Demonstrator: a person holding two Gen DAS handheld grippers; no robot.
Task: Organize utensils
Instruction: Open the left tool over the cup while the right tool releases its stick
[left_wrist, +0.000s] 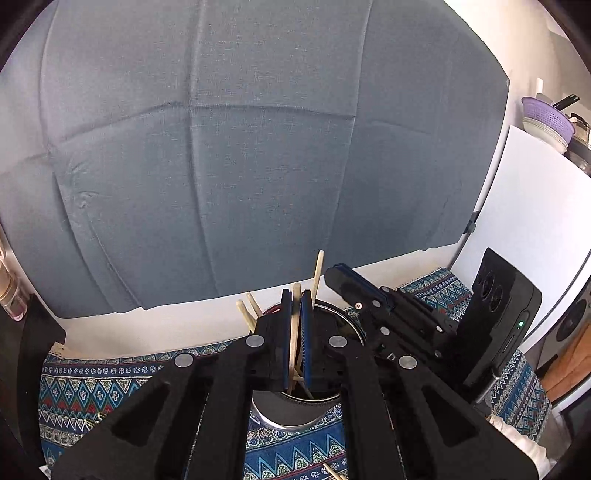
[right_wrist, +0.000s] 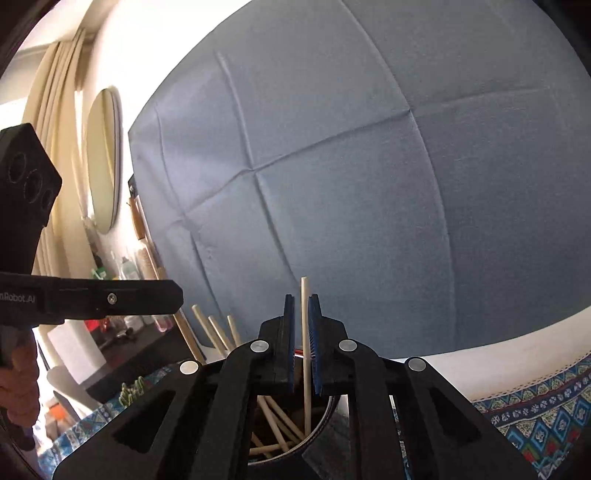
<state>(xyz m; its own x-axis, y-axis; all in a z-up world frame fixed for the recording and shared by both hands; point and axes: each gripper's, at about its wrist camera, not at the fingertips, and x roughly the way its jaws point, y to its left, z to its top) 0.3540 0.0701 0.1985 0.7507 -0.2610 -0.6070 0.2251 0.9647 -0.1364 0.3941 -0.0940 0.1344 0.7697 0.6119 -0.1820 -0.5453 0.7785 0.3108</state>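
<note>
A dark round metal holder (left_wrist: 295, 410) stands on the patterned cloth and holds several wooden chopsticks (left_wrist: 246, 313). My left gripper (left_wrist: 295, 299) is over its mouth, shut on one upright chopstick (left_wrist: 294, 332). My right gripper (right_wrist: 303, 302) is over the same holder (right_wrist: 321, 424), its blue pads close around another upright chopstick (right_wrist: 305, 332) whose lower end is inside the holder. More chopsticks (right_wrist: 273, 421) lie slanted inside. The right gripper also shows in the left wrist view (left_wrist: 354, 280), and the left one in the right wrist view (right_wrist: 110, 295).
A blue patterned tablecloth (left_wrist: 92, 387) covers the table. One loose chopstick (left_wrist: 332, 472) lies on it near the front. A grey-blue cloth backdrop (left_wrist: 240, 147) hangs behind. A purple colander (left_wrist: 546, 118) on bowls sits at far right. Bottles (right_wrist: 129, 269) and a mirror (right_wrist: 103, 158) stand at left.
</note>
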